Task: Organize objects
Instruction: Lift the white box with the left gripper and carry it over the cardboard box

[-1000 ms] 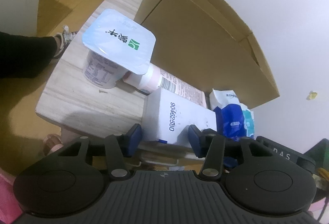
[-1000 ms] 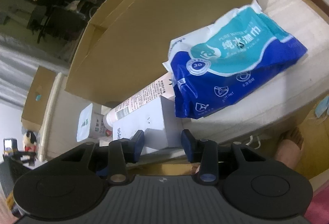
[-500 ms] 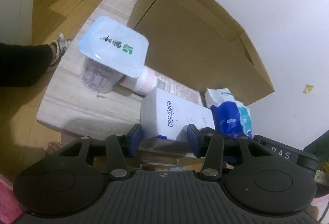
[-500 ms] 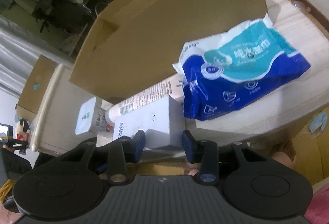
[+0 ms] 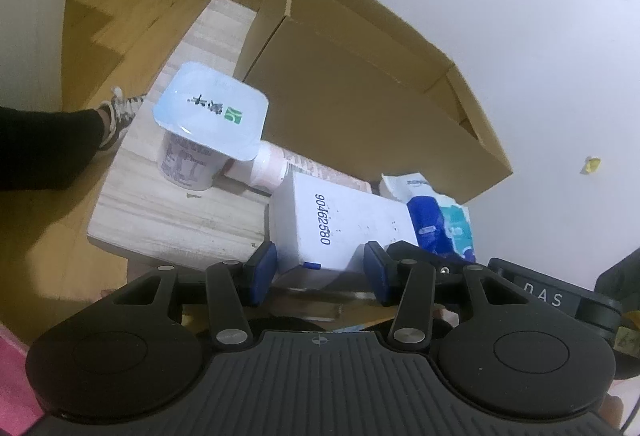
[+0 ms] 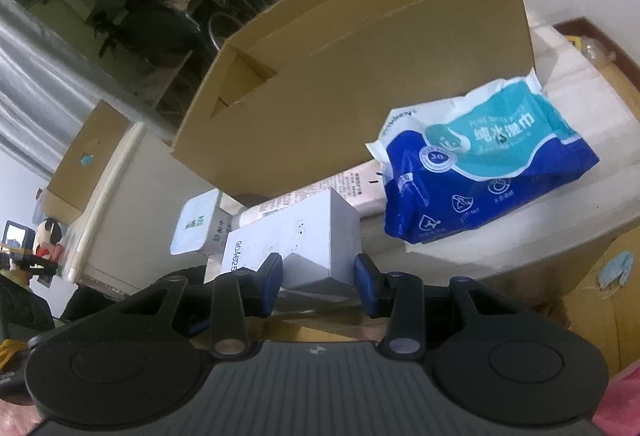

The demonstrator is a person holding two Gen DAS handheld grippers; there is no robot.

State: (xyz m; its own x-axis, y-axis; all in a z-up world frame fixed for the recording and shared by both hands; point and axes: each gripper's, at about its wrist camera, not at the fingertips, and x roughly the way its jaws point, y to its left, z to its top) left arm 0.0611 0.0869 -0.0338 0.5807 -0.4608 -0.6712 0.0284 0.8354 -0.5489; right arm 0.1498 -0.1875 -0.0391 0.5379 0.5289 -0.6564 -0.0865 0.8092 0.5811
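A white box [image 5: 340,220] printed with a number is held at its near end by both grippers, over the front edge of the pale wooden table [image 5: 168,220]. My left gripper [image 5: 318,270] is shut on one corner of it. My right gripper [image 6: 318,276] is shut on the other corner of the white box [image 6: 304,236]. Behind it a pink-and-white bottle [image 5: 264,167] lies on its side. A yogurt cup [image 5: 208,115] with a light blue lid stands to the left. A blue wipes pack [image 6: 480,171] lies to the right.
A large open cardboard box [image 5: 360,95] stands at the back of the table against the white wall. A person's leg and shoe [image 5: 116,115] are on the wooden floor at left. A face mask [image 6: 616,268] lies on the floor at right.
Both grippers have risen a little with the white box still between their pads. The table, cup and cardboard box look farther away, and both views have rolled slightly.
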